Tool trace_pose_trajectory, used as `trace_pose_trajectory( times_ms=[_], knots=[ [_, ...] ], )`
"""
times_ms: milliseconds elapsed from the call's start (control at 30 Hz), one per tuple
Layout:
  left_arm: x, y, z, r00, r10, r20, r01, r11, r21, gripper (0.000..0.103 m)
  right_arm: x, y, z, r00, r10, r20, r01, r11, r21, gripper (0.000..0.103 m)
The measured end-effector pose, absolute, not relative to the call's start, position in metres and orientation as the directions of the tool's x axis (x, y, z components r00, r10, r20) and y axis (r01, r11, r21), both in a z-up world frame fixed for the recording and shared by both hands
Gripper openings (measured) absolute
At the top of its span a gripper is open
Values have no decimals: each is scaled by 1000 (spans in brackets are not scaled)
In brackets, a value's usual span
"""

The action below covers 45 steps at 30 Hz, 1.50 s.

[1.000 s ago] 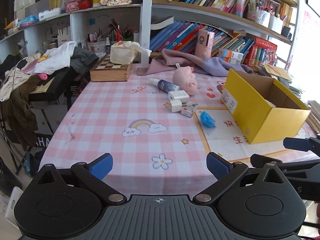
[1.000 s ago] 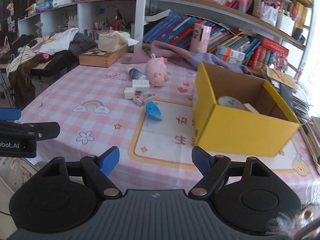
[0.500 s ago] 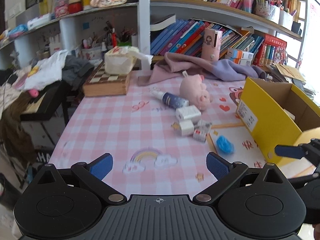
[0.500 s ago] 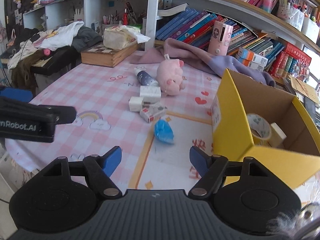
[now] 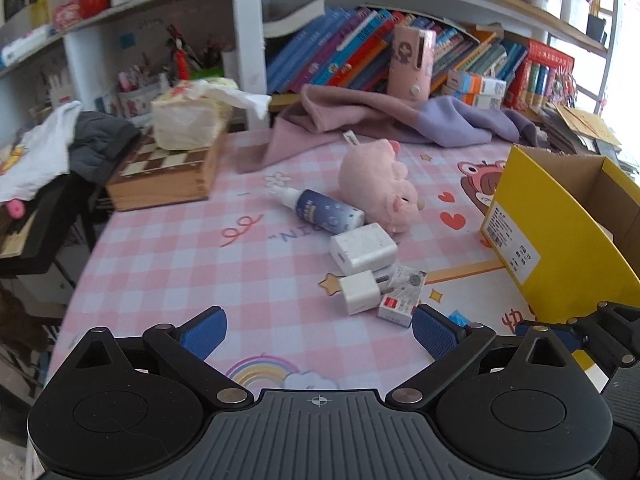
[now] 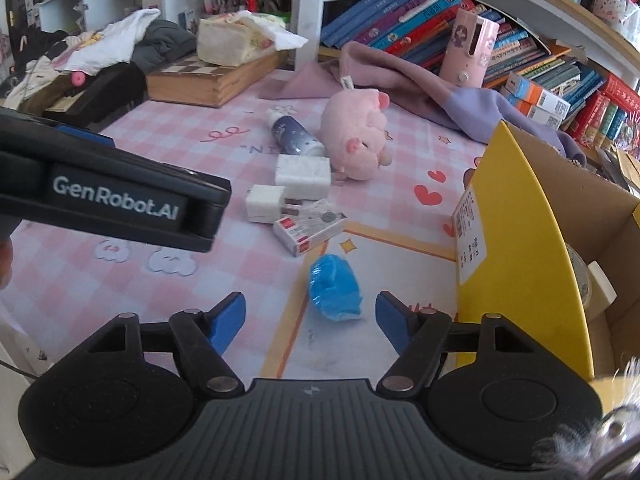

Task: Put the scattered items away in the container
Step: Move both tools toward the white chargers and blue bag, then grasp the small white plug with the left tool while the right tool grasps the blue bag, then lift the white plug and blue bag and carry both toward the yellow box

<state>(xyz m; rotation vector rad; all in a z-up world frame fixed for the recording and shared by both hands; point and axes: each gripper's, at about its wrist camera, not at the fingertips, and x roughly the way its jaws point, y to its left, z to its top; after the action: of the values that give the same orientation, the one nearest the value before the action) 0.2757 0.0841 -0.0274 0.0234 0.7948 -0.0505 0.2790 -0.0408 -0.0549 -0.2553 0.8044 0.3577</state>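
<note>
Right wrist view: right tool (image 6: 310,318) tilted down, closing, empty, above blue wrapper (image 6: 334,290).

Scattered chargers (image 6: 303,178), blue wrapper (image 6: 335,290) beside yellow box (image 6: 516,248)

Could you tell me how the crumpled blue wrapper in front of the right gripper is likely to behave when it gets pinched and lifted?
The blue wrapper looks like thin crinkled film, so it will probably crush flat rather than resist. It seems very light and may slide on the tablecloth if nudged. The right gripper has its jaws closing around it, not yet touching; a glossy surface could slip.
</note>
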Motion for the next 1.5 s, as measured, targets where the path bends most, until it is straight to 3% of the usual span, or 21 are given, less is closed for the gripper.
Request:
trace_pose_trajectory(
  times_ms=[267,533,667,967,1100,1167,1500],
  knots=[
    [315,71,-47,643,-89,-761,104,994,-28,87,299,-37,-67,619,209,-757,-430,897,-105,67],
    [339,74,-55,611,-110,-784,86,994,-72,86,316,-33,-72,597,222,-771,-461,882,-103,67],
    [350,72,-65,591,-102,-801,54,995,-88,77,325,-34,-75,595,202,-778,-438,893,-104,66],
    [363,72,-79,556,-118,-823,-6,989,-146,60,336,-37,-83,555,209,-805,-437,897,-69,52],
    [362,73,-78,564,-155,-811,18,984,-175,45,337,-37,-83,554,213,-805,-433,899,-59,44],
    [361,73,-78,567,-157,-809,17,984,-179,44,338,-38,-83,541,230,-809,-437,899,-37,34],
    [344,92,-63,591,-139,-795,-24,981,-190,44,337,-44,-74,553,251,-795,-428,904,-13,32]
  ],
)
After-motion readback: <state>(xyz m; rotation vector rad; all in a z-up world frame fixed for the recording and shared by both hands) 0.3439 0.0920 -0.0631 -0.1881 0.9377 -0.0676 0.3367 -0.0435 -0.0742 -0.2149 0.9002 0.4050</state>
